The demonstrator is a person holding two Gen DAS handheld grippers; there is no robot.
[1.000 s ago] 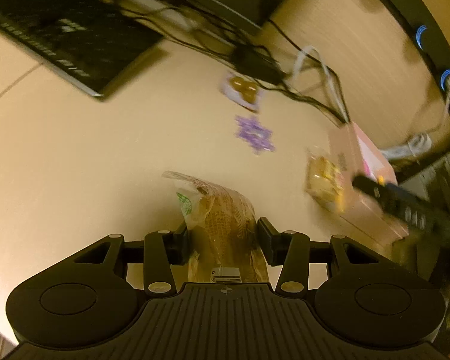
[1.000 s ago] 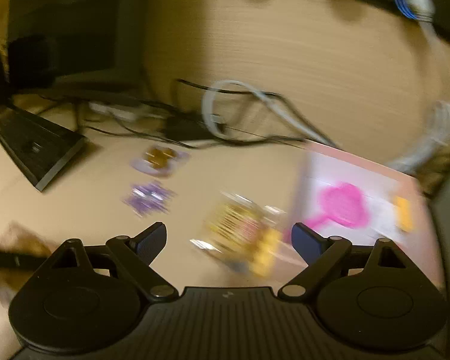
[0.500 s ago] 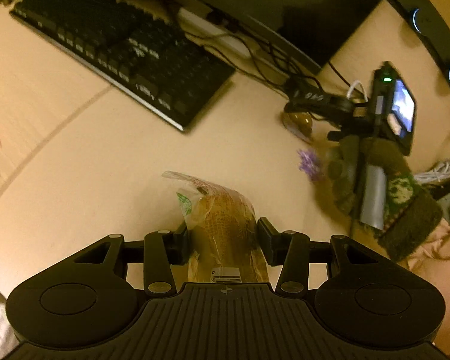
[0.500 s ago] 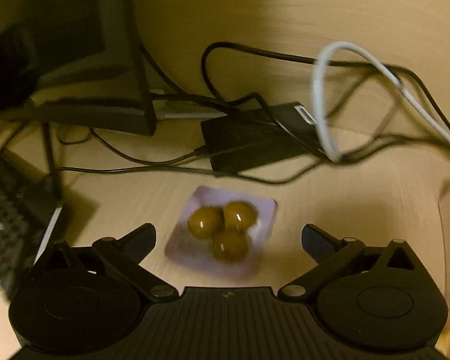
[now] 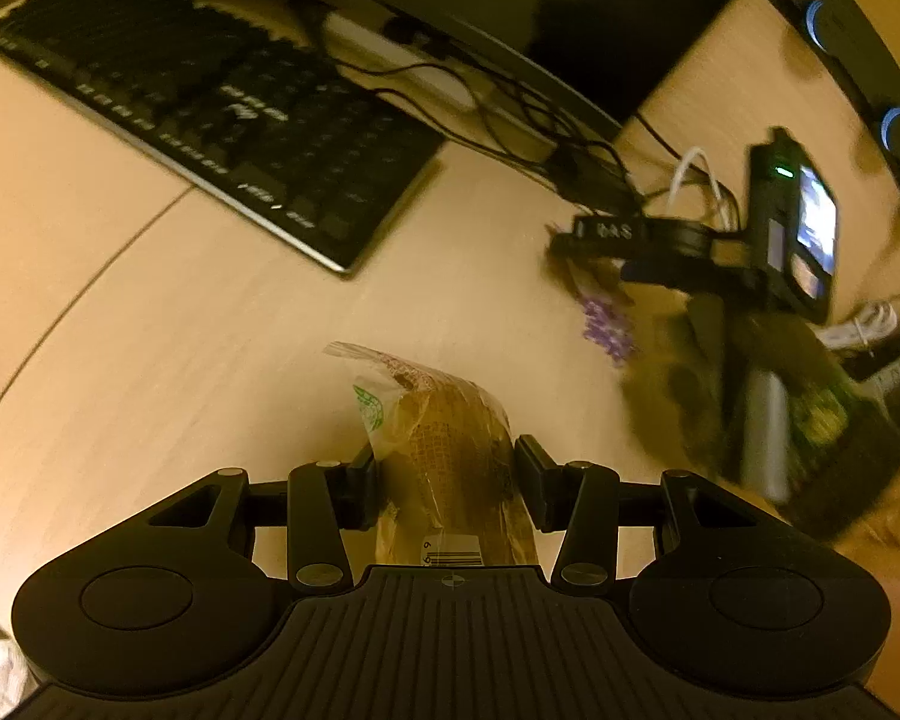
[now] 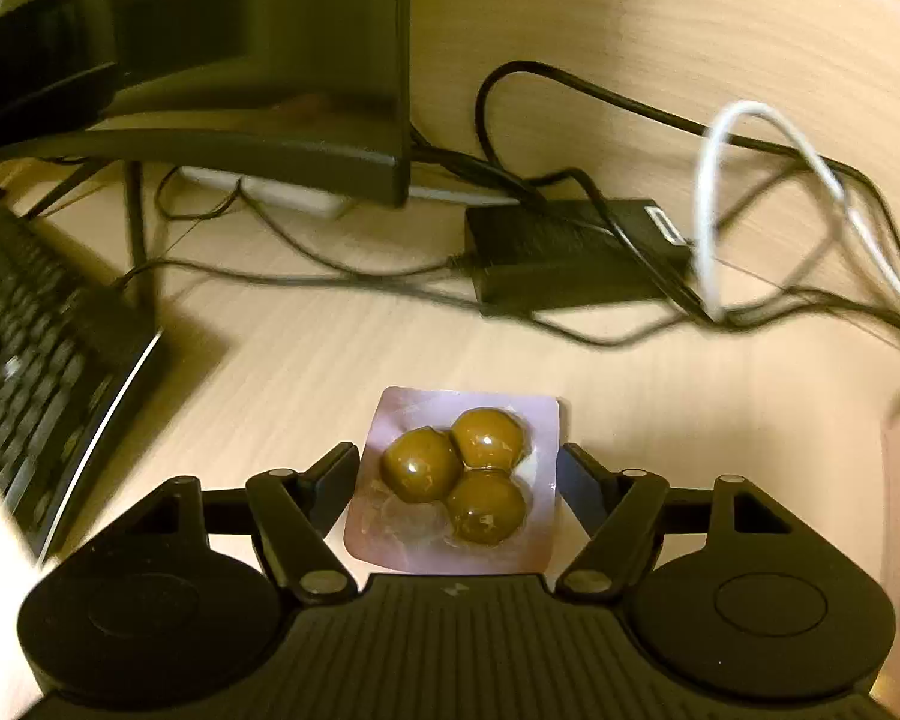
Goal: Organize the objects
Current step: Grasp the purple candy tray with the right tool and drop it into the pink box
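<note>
My left gripper [image 5: 447, 471] is shut on a clear bag of brown snacks [image 5: 450, 450] with a green logo and holds it above the desk. My right gripper [image 6: 459, 474] sits low on the desk with a finger on each side of a pale blister pack of three brown balls [image 6: 459, 474]; the jaws stand close to the pack's edges, and I cannot tell whether they touch it. In the left wrist view the right gripper [image 5: 594, 240] shows at the right, held by a hand in a green knitted glove [image 5: 810, 420]. A purple item [image 5: 609, 324] lies beside it.
A black keyboard [image 5: 222, 120] lies at the left, also seen in the right wrist view [image 6: 36, 348]. A monitor stand [image 6: 258, 150], a black power brick [image 6: 570, 252] and tangled black and white cables [image 6: 726, 192] lie behind the pack. A wooden wall stands beyond.
The right gripper moved forward and down to the blister pack, and its jaws narrowed around it. The left gripper kept hold of the snack bag and shifted slightly.
</note>
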